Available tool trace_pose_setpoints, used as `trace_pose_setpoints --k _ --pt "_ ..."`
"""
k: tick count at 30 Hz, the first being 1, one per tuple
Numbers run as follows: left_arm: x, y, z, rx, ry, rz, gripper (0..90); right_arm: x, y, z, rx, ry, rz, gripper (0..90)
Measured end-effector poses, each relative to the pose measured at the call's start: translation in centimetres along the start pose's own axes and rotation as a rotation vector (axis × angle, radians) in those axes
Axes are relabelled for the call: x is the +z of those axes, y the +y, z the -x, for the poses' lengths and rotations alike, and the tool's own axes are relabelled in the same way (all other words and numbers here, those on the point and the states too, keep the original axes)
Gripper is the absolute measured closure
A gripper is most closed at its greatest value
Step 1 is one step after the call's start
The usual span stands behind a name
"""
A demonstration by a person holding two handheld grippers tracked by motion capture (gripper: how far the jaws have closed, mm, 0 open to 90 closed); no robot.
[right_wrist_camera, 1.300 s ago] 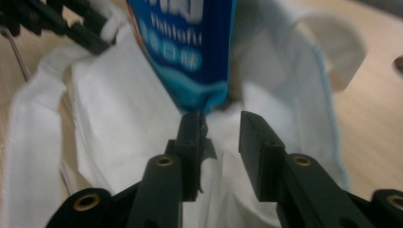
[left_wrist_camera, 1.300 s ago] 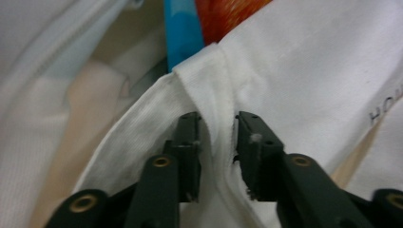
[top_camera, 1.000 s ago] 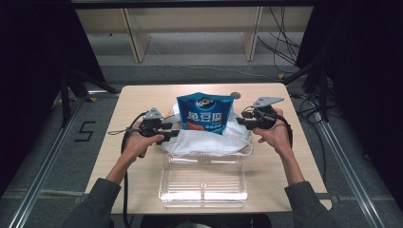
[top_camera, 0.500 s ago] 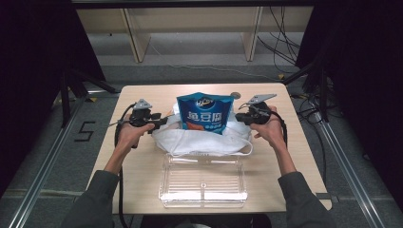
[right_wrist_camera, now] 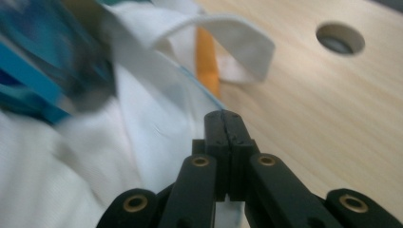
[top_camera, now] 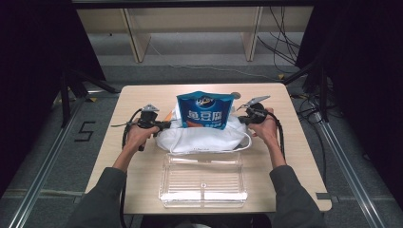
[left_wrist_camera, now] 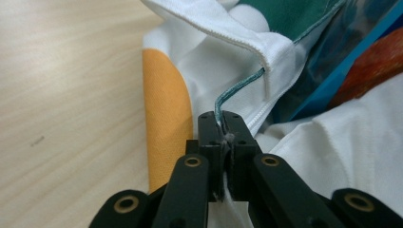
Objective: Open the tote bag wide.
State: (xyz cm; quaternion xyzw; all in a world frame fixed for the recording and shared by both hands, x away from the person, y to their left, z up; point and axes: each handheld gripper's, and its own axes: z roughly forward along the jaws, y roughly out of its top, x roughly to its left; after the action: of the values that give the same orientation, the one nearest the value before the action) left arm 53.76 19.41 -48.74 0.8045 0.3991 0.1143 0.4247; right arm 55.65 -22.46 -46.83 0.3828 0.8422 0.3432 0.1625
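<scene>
A white cloth bag [top_camera: 204, 137] lies at the table's middle with a blue snack packet [top_camera: 205, 110] standing upright in its mouth. My left gripper [top_camera: 167, 125] is at the bag's left side. Its jaws have just been closing, and they are shut on the bag's teal-trimmed rim [left_wrist_camera: 237, 90] next to an orange patch [left_wrist_camera: 164, 123]. My right gripper [top_camera: 239, 118] is at the bag's right side. Those jaws have also just closed and are pinched on the thin bag edge [right_wrist_camera: 204, 90]. The packet [right_wrist_camera: 33, 61] is blurred there.
A clear plastic tray [top_camera: 203, 180] sits in front of the bag near the table's front edge. A round hole [right_wrist_camera: 340, 39] is in the wooden tabletop [top_camera: 294, 156] behind the right gripper. Dark curtains and shelf legs stand beyond the table.
Both hands have moved down and in toward the bag's sides. Both grippers have closed on the bag's rim. The bag and packet stay in place.
</scene>
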Motion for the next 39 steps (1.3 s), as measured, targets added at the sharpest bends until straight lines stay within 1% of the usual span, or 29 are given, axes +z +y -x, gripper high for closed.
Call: trace_pose_setpoints --k 1,2,3,4,5,7,8,9,10,11,13,14,15,16,17,19,20,22,24,28,29,30,32,33,35,36,37,38,39 --pt "0.1 0.0 0.1 -0.004 0.004 -0.002 87.1 0.1 -0.3 0.5 0.0 -0.008 -0.039 90.0" --pt "0.1 0.0 0.1 -0.005 0.001 -0.009 87.2 0.4 -0.6 0.8 0.03 -0.013 -0.027 90.0" --pt "0.2 -0.1 0.1 -0.001 0.006 -0.011 87.2 0.5 -1.0 1.4 0.006 -0.058 -0.036 90.0" --pt "0.3 -0.2 0.1 -0.008 0.011 -0.012 87.3 0.6 -1.1 1.6 0.019 -0.073 -0.08 90.0" --pt "0.3 -0.2 0.0 -0.019 0.006 -0.015 87.3 0.9 -1.6 2.1 0.005 -0.089 -0.1 90.0" --pt "0.4 -0.2 0.1 -0.046 0.0 0.009 87.3 0.8 -2.2 2.4 0.056 -0.056 -0.071 90.0" --pt "0.2 -0.1 0.0 -0.022 0.005 -0.012 87.2 0.5 -2.3 2.5 0.038 -0.065 -0.053 90.0" --pt "0.2 -0.1 0.1 -0.017 0.011 -0.013 87.1 -0.2 -2.1 2.5 0.049 -0.06 -0.042 90.0" --pt "0.3 0.0 0.3 -0.014 0.019 -0.002 87.0 -0.6 -1.9 2.7 0.021 -0.062 -0.007 90.0" --pt "0.2 0.1 0.3 -0.004 0.02 -0.018 87.0 -1.4 -1.5 2.5 0.041 -0.06 0.027 90.0" --pt "0.3 0.1 0.3 -0.005 0.023 -0.015 86.9 -3.6 -0.5 2.0 0.032 -0.037 0.058 90.0" --pt "0.3 0.1 0.3 -0.009 0.024 -0.014 86.9 -4.3 -0.1 1.7 -0.001 -0.027 0.105 90.0" --pt "0.3 0.1 0.3 -0.008 0.023 -0.013 86.9 -4.9 0.2 1.3 -0.02 -0.026 0.115 90.0" --pt "0.2 0.1 0.3 -0.006 0.023 -0.013 86.9 -5.6 0.4 0.7 -0.031 -0.002 0.13 90.0" --pt "0.2 0.1 0.2 -0.004 0.02 -0.018 86.8 -6.4 0.6 -0.2 -0.032 0.05 0.137 89.0" --pt "0.3 0.1 0.4 -0.007 0.029 0.002 86.8 -7.4 0.8 -1.7 -0.026 0.125 0.131 82.6" --pt "0.3 0.1 0.4 -0.006 0.029 0.003 86.7 -7.7 0.7 -2.4 -0.034 0.134 0.141 79.5" --pt "0.1 0.1 0.3 0.001 0.025 -0.012 86.6 -8.6 0.6 -3.8 -0.029 0.155 0.114 71.9" --pt "0.1 0.1 0.3 0.001 0.026 -0.012 86.5 -9.2 0.4 -4.4 -0.053 0.164 0.119 66.6" --pt "0.1 0.1 0.3 0.0 0.026 -0.011 86.1 -10.1 -0.5 -5.8 -0.073 0.144 0.013 61.6" --pt "0.1 0.1 0.3 -0.001 0.025 -0.01 86.0 -9.7 -1.0 -6.0 -0.078 0.136 0.016 62.3" --pt "0.1 0.1 0.3 -0.001 0.026 -0.009 85.9 -9.8 -1.2 -6.0 -0.09 0.123 -0.03 66.2" --pt "0.1 0.1 0.3 0.001 0.026 -0.008 85.9 -9.4 -2.1 -5.9 -0.128 0.1 -0.089 82.8" --pt "0.1 0.1 0.3 0.0 0.024 -0.009 85.9 -9.1 -2.4 -5.5 -0.149 0.077 -0.085 87.8" --pt "0.1 0.1 0.3 -0.001 0.023 -0.007 85.9 -8.6 -2.6 -4.7 -0.172 0.013 -0.097 88.5" --pt "0.1 0.1 0.3 0.0 0.025 -0.004 86.0 -8.1 -2.7 -4.1 -0.157 -0.005 -0.091 88.5" --pt "0.1 0.1 0.3 -0.001 0.025 0.001 86.0 -7.8 -2.8 -3.6 -0.148 0.023 -0.112 88.5" --pt "0.1 0.1 0.3 -0.001 0.024 0.0 86.0 -7.1 -3.0 -3.5 -0.156 0.02 -0.107 88.6" --pt "0.1 0.1 0.3 0.0 0.024 -0.001 86.0 -6.7 -3.2 -3.6 -0.158 0.011 -0.136 88.6"
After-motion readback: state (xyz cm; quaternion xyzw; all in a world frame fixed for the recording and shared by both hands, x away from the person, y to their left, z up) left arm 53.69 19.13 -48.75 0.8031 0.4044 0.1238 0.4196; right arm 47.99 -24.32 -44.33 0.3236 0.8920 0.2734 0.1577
